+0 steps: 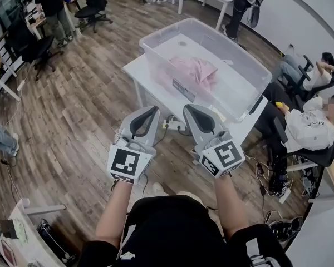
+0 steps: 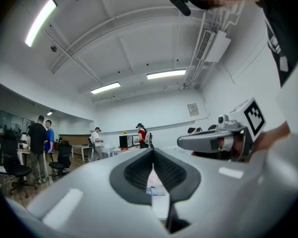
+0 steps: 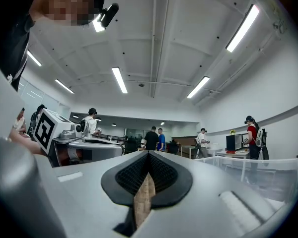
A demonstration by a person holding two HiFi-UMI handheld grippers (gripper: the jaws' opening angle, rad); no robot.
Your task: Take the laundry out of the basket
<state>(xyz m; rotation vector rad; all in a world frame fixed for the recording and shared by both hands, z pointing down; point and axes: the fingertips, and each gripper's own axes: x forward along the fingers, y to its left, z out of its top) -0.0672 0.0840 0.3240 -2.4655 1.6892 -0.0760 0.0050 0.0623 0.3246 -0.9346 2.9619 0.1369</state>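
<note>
- One wood-plank floor [image 1: 83, 104] under everything; office chairs [image 1: 36, 49] stand at its far left.
- White table [image 1: 156, 93] ahead of me. The basket takes up most of its top, and a bare strip shows along the near edge and the left corner.
- Basket [image 1: 240, 93] is a clear plastic bin with no lid on it. Its long side runs along the table's near edge. Its rim also shows at the right of the right gripper view [image 3: 258, 175].
- Two seated people [image 1: 309, 124] off the table's right end, well apart from the basket.
- Laundry [image 1: 193, 71] is a crumpled pink piece on the basket floor, about midway along and close to the near long wall. Can't tell whether it touches the wall. None of it is over the rim.
- Left gripper [image 1: 155, 109] is short of the table's near edge, over the floor and pointing level. Jaws are together with nothing between them [image 2: 152, 150].
- Right gripper [image 1: 186, 108] is just beside the left one and short of the same edge. Jaws are fully closed and empty [image 3: 148, 153].
- Neither gripper touches the basket or the laundry.
- Power strip [image 1: 172, 125] on the floor below the table's near edge.
</note>
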